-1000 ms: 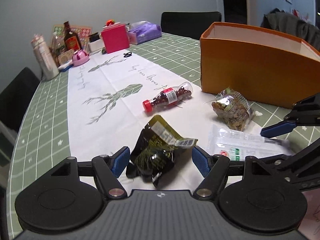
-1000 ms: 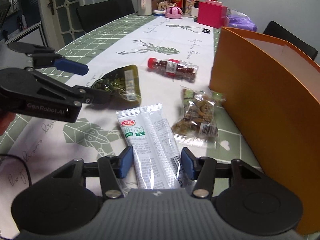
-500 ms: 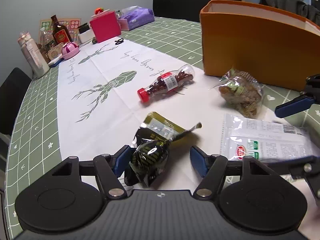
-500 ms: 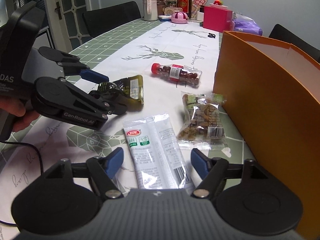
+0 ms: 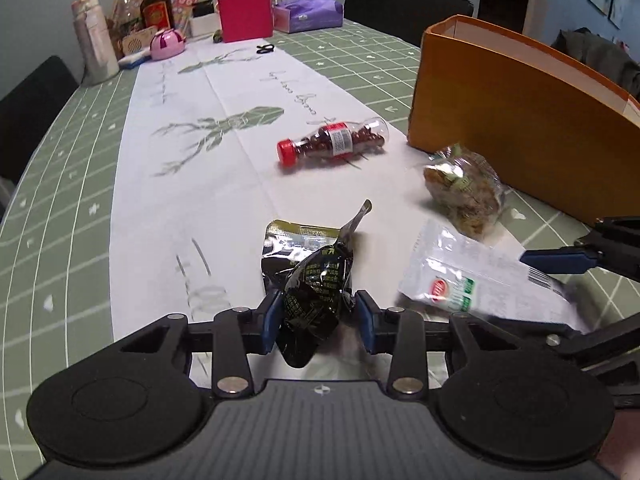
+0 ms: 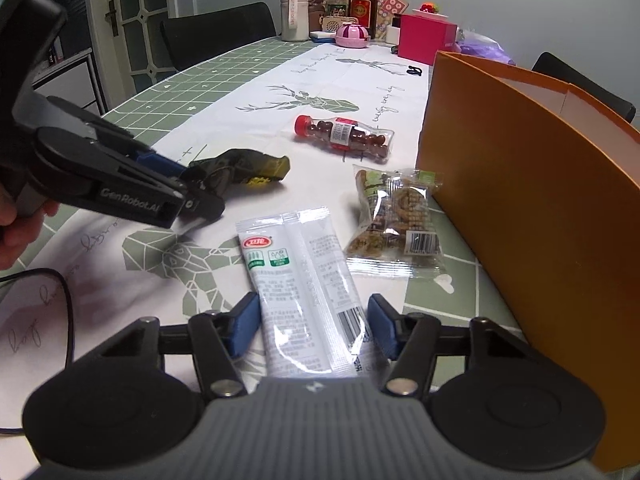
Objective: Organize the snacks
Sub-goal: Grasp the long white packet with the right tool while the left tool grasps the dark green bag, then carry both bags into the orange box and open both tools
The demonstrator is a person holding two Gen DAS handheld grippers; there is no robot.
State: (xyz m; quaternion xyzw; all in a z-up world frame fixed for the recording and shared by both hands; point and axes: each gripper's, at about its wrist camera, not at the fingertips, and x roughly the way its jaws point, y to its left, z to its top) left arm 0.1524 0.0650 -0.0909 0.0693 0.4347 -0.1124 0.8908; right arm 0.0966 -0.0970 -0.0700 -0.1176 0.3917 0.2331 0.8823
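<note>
My left gripper [image 5: 318, 316] has a crumpled dark green snack pouch [image 5: 316, 292] between its blue pads; its jaws are closing and squeeze the pouch. From the right wrist view the left gripper [image 6: 188, 184] pinches that pouch [image 6: 244, 162] at table level. My right gripper [image 6: 314, 324] straddles a long white packet [image 6: 304, 276] lying flat, its jaws closing with the pads against the packet's edges. A red-capped bottle of brown candies [image 5: 334, 144] lies on the white runner. A clear biscuit bag [image 6: 396, 220] rests against the open orange box [image 6: 520, 200].
The far table end holds a pink box [image 5: 245, 16], a brown bottle [image 5: 157, 6], a white flask [image 5: 94, 46], a purple tissue pack [image 5: 310, 12] and black scissors [image 5: 265, 49]. Black chairs [image 6: 218, 32] ring the table. A black cable [image 6: 60, 292] trails at left.
The left jaws narrowed onto the dark pouch and bunched it upright. The right jaws spread wide, then came back in against the white packet.
</note>
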